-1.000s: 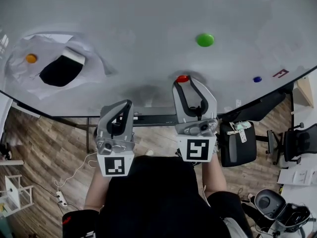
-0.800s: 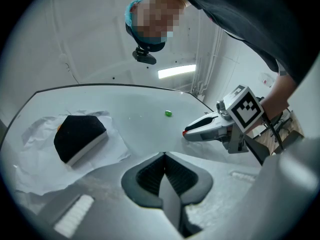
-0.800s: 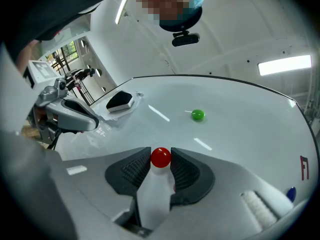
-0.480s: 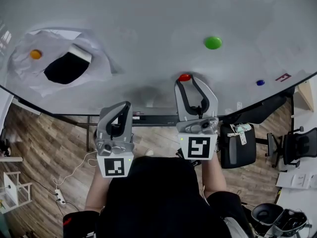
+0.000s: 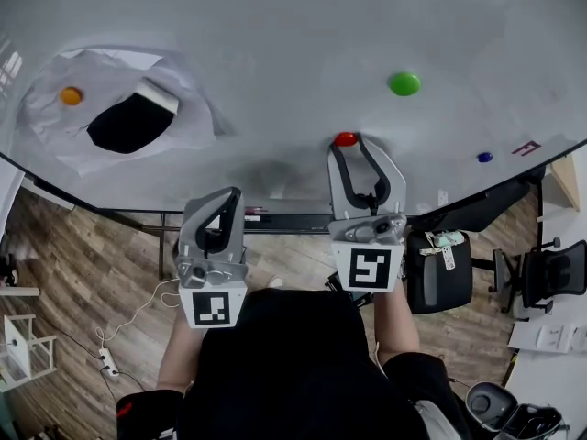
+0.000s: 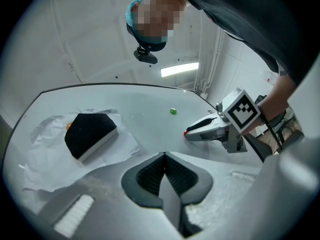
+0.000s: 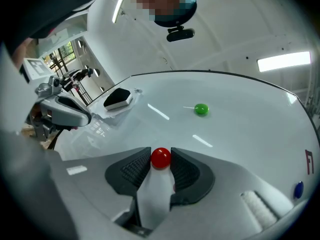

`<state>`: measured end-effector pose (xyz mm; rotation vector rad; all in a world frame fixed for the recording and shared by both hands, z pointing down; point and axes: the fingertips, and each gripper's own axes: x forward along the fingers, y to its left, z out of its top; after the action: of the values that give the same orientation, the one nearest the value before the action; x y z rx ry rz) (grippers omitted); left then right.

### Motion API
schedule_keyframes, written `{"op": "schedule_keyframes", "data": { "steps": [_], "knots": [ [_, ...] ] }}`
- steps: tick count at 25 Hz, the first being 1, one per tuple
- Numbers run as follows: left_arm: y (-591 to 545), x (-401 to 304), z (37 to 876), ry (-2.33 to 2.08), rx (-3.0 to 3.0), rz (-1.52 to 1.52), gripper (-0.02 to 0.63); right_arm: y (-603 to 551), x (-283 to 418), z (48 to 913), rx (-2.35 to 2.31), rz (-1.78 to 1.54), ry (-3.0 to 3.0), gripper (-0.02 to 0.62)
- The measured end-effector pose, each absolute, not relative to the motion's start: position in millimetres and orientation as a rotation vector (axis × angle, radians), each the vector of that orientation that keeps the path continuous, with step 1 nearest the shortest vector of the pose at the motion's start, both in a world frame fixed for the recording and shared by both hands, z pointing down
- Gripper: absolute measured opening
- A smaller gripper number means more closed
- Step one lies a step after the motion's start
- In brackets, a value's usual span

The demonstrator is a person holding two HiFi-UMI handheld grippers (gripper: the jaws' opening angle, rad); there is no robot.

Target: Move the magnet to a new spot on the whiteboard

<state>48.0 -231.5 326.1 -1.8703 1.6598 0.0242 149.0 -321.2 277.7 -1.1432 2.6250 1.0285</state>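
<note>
office room w/ wood floor [image 5: 83, 273] and a chair [image 5: 550, 264] at the right edge. the big whiteboard [image 5: 275, 44] fills the upper half of the head view.

on the board: red magnet [image 7: 160, 157] at lower ctr-right, green magnet [image 5: 404, 84] up and to its right, blue magnet [image 5: 484, 157] near the right edge, w/ a small red mark beside it. at upper left a crumpled paper sheet [image 5: 55, 145] is pinned by an orange magnet [image 5: 71, 95], and a black eraser [image 5: 133, 122] rests on it.

right gripper [image 5: 354, 143]: tips are against the board and the jaws are partly closed. the right gripper view shows both ribbed pads pressed to the sides of the red magnet, so it has hold of it. the magnet looks seated on the board surface, not lifted off.

left gripper [image 6: 164, 156]: jaws are closed together w/ nothing btw them. it is held below the board's lower edge in the head view, well apart from every magnet, so idle.

progress (judgement): the grasp looks complete. the pics can't say whether this spot is the start or the new one. if it is the start, what's left is to pull or slide the red magnet to a bare patch, e.g. the open area at upper ctr, let it seat, then open the jaws and back off. main risk: the round magnet slipping from the pads as it breaks free.
</note>
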Motion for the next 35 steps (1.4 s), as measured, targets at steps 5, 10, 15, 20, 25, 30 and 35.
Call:
{"op": "schedule_keyframes", "data": {
  "steps": [5,10,15,20,25,30,35],
  "knots": [
    [-233,46,326,1.656,-1.875,0.025,0.002,-321,148,278,-1.145,1.048,2.627,0.124],
    [-235,48,326,1.638,-1.886,0.022,0.002,-320,148,277,-1.128,1.032,2.619,0.126],
    [-235,45,324,1.63,-1.887,0.027,0.002,-321,149,278,-1.125,1.021,2.634,0.126],
    [-235,43,325,1.62,-1.901,0.025,0.002,-320,149,278,-1.124,0.988,2.645,0.133],
    [-235,38,325,1.608,-1.912,0.026,0.002,-317,145,281,-1.11,0.984,2.675,0.204],
    [-233,33,325,1.588,-1.933,0.031,0.002,-312,147,281,-1.151,0.985,2.667,0.213],
    [-233,29,324,1.548,-1.962,0.038,0.002,-306,148,278,-1.204,0.986,2.639,0.213]
  ]
}}
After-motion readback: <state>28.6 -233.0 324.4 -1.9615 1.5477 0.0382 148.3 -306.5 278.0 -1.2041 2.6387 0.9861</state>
